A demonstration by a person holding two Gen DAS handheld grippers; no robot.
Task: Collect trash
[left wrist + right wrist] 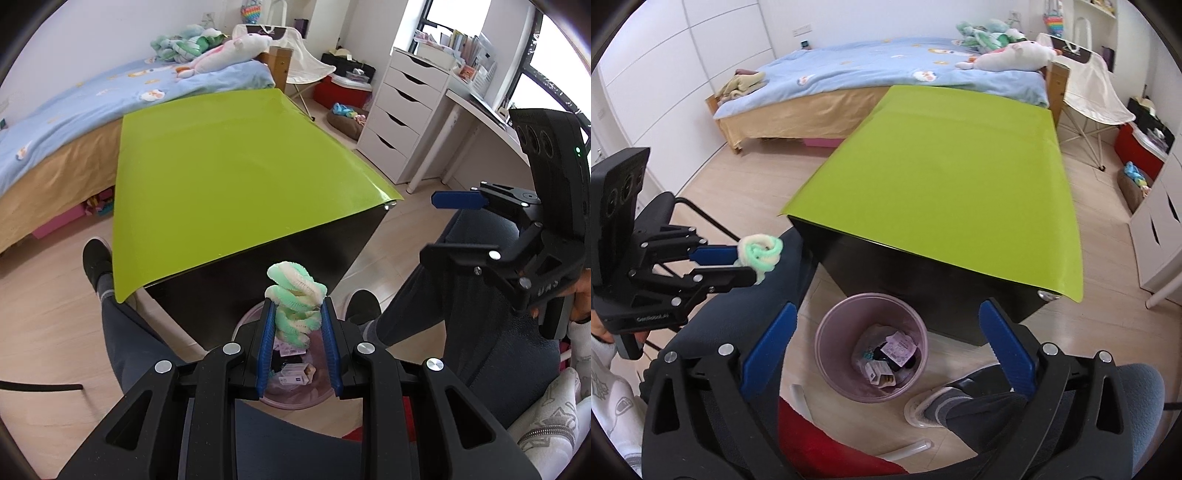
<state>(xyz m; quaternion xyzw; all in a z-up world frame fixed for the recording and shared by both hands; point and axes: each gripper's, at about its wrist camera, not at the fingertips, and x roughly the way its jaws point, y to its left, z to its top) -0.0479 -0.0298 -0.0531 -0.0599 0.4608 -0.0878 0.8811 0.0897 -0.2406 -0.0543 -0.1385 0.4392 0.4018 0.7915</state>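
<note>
Green-white fuzzy coil (295, 295) clamped in left hand-held gripper (298, 347) | right hand-held gripper (886, 350) apart, empty

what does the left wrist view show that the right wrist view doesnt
Only the left wrist view shows the white drawer unit with its desk. Only the right wrist view shows the full open pink trash bin with wrappers inside, and the white wardrobe doors. Both show the green table, the bed, the left gripper shut on the green-and-white fuzzy twist, and the open right gripper.

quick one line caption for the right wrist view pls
Open right claw above the pink bin of trash beside the green table; left claw holds a fuzzy green-white coil.
</note>
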